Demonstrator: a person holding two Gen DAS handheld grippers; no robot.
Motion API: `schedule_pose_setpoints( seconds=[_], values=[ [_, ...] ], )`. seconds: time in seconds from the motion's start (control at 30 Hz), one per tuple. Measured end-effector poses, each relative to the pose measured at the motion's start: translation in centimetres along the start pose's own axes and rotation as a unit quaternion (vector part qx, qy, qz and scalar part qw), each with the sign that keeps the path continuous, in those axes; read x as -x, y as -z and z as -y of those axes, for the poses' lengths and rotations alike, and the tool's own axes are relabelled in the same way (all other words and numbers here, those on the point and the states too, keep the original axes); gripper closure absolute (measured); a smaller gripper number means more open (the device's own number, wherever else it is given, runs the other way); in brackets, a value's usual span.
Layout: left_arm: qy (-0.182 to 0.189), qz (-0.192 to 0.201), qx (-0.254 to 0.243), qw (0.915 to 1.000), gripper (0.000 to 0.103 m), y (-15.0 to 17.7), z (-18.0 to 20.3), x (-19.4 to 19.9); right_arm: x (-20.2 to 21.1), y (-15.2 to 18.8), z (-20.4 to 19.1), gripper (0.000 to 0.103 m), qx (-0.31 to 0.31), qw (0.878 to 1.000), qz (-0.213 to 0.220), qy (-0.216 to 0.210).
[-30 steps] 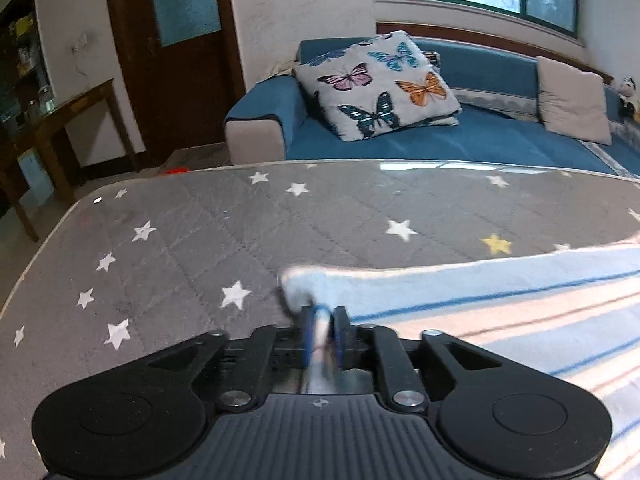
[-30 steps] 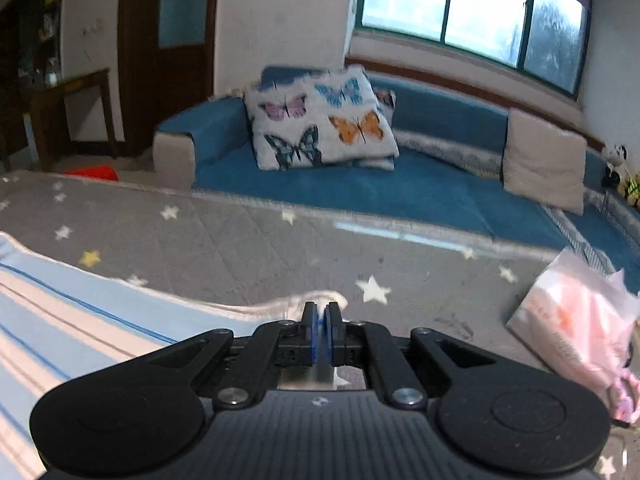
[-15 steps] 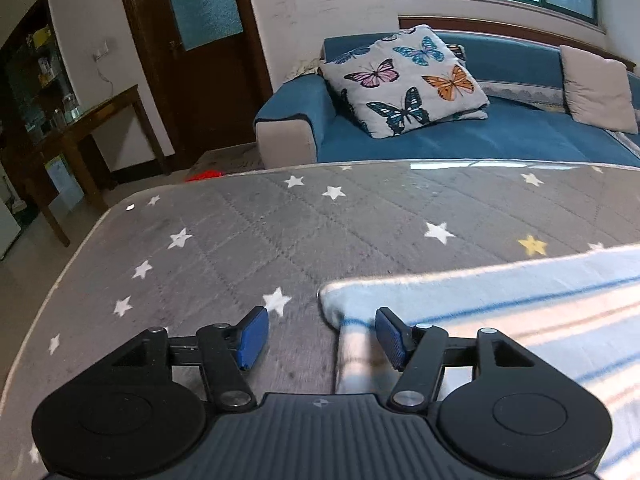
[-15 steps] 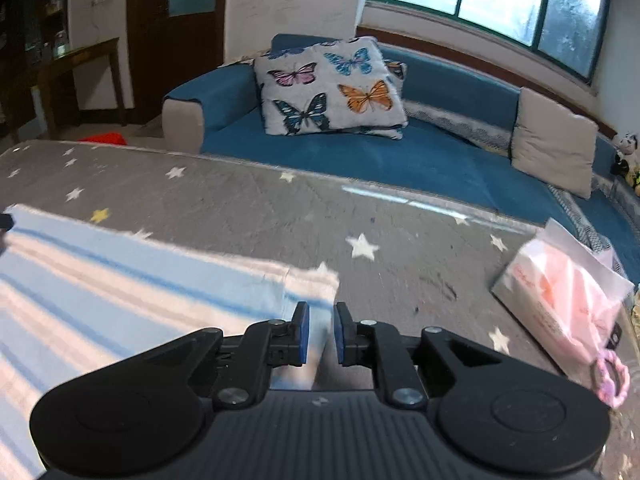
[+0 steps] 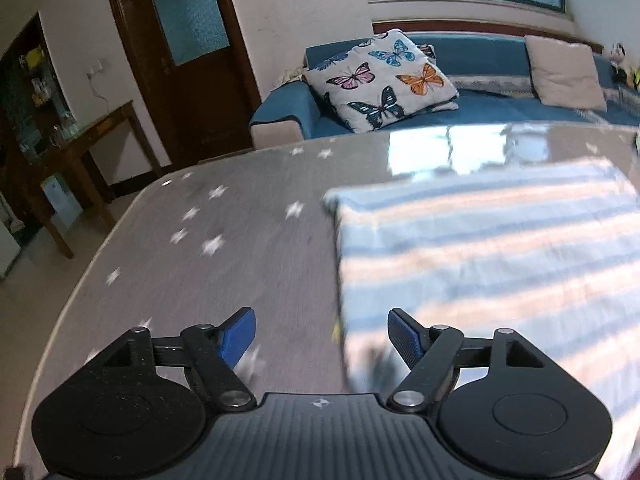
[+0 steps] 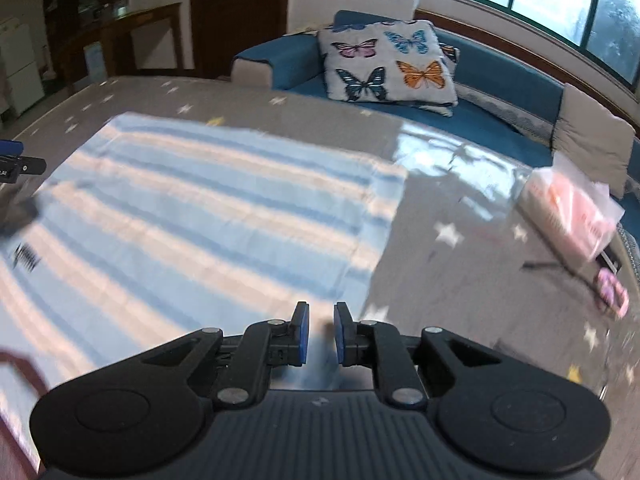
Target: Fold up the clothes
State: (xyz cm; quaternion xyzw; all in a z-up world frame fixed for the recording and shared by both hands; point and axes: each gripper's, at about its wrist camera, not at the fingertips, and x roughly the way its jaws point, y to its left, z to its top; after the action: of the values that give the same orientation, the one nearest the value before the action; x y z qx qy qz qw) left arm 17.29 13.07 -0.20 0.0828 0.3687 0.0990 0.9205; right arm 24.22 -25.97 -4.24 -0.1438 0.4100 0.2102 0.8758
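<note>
Fingers of the left gripper (image 5: 320, 338) are opening, empty, the right gripper (image 6: 319, 334) barely parted and empty above the striped cloth (image 6: 192, 216); next, pinch both near corners by the table (image 5: 240, 248) edge evenly.

So the folded cloth (image 6: 208, 216) lies flat on the counter (image 5: 240, 264), with the left claw (image 5: 322, 338) over its left edge and the right claw (image 6: 320, 334) just off its near right corner. Off to the right on the counter sits a plastic bag (image 6: 568, 216), well apart from the cloth. Behind the counter there's a sofa (image 6: 500, 92) with a butterfly pillow (image 6: 388, 68) on it, and a wooden side table (image 5: 80, 148) stands on the floor to the far left.
</note>
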Motion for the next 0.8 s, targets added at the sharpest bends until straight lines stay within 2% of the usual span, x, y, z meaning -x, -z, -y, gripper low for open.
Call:
schedule_pose_setpoints(
  seconds=[0.13, 0.2, 0.23, 0.27, 0.4, 0.57, 0.67, 0.8],
  values=[
    [-0.011, 0.007, -0.005, 0.9999, 0.025, 4.0, -0.8, 2.7, 1.1, 2.5, -2.2, 0.090, 0.012, 1.000, 0.005, 0.002],
    [-0.019, 0.010, -0.001, 0.9998, 0.022, 5.6, -1.3, 3.7, 1.7, 3.7, -3.1, 0.086, 0.022, 1.000, 0.009, 0.007],
    [-0.021, 0.008, 0.003, 0.9997, 0.020, 6.4, -1.6, 4.0, 2.0, 4.2, -3.4, 0.080, 0.028, 0.999, 0.012, 0.014],
    [-0.021, 0.004, 0.006, 0.9998, 0.020, 7.2, -2.0, 4.2, 2.3, 4.8, -3.7, 0.077, 0.034, 0.999, 0.014, 0.022],
    [-0.036, 0.001, 0.014, 0.9992, 0.019, 10.0, -3.1, 4.9, 3.6, 6.8, -4.1, 0.076, 0.039, 0.998, 0.024, 0.039],
    [-0.044, 0.004, 0.036, 0.9984, 0.017, 11.8, -4.6, 6.2, 5.3, 9.2, -3.9, 0.075, 0.024, 0.998, 0.030, 0.046],
    [-0.055, 0.007, 0.027, 0.9981, 0.017, 12.2, -4.4, 7.3, 6.2, 10.4, -3.8, 0.074, 0.020, 0.998, 0.031, 0.049],
    [-0.035, 0.031, 0.009, 0.9989, 0.017, 12.2, -3.0, 9.4, 7.2, 11.2, -4.5, 0.073, 0.035, 0.997, 0.025, 0.061]
  ],
)
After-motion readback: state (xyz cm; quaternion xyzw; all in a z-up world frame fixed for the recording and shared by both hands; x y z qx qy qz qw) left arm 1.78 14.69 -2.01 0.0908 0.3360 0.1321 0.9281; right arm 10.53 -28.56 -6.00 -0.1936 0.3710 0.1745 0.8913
